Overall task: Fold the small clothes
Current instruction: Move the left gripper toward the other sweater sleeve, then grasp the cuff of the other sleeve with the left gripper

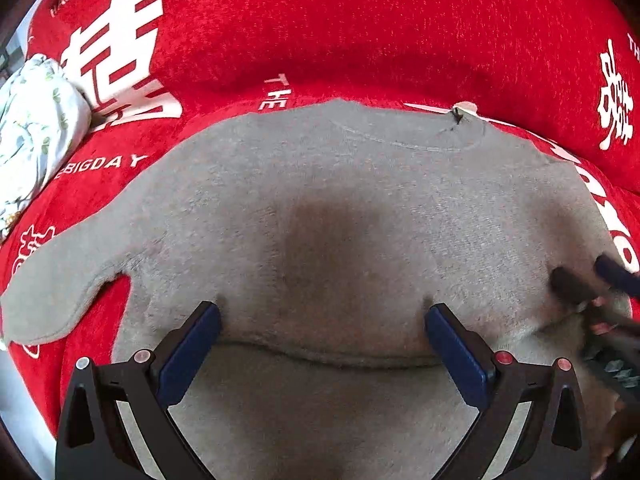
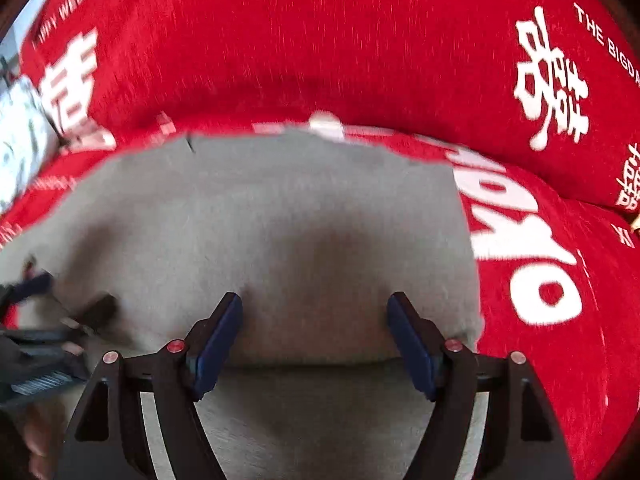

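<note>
A small grey sweater [image 1: 320, 208] lies flat on a red sofa cover, collar at the far side, one sleeve stretched out to the left [image 1: 60, 280]. Its near part is folded over with a fold edge across the front [image 1: 328, 356]. My left gripper [image 1: 322, 320] is open just above that fold, with nothing between its fingers. In the right wrist view the sweater [image 2: 260, 220] fills the middle. My right gripper [image 2: 315, 312] is open over its right part, empty. Each gripper shows blurred at the edge of the other's view, the right one [image 1: 592, 280] and the left one [image 2: 60, 300].
The red cover [image 1: 360, 32] with white lettering drapes the seat and backrest. A white floral cloth bundle [image 1: 36, 120] lies at the far left. The sweater's right edge [image 2: 468, 240] borders bare red cover with large white letters [image 2: 520, 248].
</note>
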The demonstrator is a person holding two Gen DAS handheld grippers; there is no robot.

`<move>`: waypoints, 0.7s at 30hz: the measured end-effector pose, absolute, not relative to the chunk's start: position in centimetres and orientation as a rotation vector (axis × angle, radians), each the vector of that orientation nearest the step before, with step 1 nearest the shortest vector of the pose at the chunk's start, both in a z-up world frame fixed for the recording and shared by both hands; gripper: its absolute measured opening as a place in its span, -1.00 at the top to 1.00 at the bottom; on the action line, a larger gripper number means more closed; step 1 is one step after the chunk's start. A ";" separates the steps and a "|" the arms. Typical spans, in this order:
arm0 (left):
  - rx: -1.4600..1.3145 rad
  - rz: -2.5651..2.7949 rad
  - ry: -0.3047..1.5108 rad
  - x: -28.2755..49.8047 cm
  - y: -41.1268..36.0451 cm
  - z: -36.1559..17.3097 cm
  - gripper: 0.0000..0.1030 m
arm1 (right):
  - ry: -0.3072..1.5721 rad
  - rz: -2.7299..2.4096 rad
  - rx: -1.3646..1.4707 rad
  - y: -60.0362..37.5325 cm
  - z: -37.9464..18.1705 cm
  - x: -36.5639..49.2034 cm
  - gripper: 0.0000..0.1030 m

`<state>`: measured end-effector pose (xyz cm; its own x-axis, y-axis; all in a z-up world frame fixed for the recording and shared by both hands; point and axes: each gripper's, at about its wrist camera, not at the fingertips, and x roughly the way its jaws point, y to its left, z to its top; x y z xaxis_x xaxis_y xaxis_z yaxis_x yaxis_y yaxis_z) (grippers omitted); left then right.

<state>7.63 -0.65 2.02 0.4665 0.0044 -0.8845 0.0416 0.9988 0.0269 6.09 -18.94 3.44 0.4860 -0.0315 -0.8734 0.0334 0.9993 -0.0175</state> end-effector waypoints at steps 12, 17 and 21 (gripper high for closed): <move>-0.217 0.120 1.031 3.2 11.7 4.2 -1.00 | 0.998 0.018 -0.026 -13.7 3.1 2.6 -0.60; -0.443 0.399 1.009 1.5 24.1 2.8 -1.00 | 0.983 0.019 -0.043 -13.0 3.1 2.4 -0.62; -0.671 0.617 0.987 -2.0 31.4 -0.6 -1.00 | 0.979 0.014 -0.034 -13.1 3.0 2.3 -0.66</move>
<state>-2.00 31.44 -0.59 0.4183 0.1634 -0.8935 -0.7317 0.6435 -0.2248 2.33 -13.09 3.02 0.5575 -0.0040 -0.8302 -0.0272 0.9994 -0.0230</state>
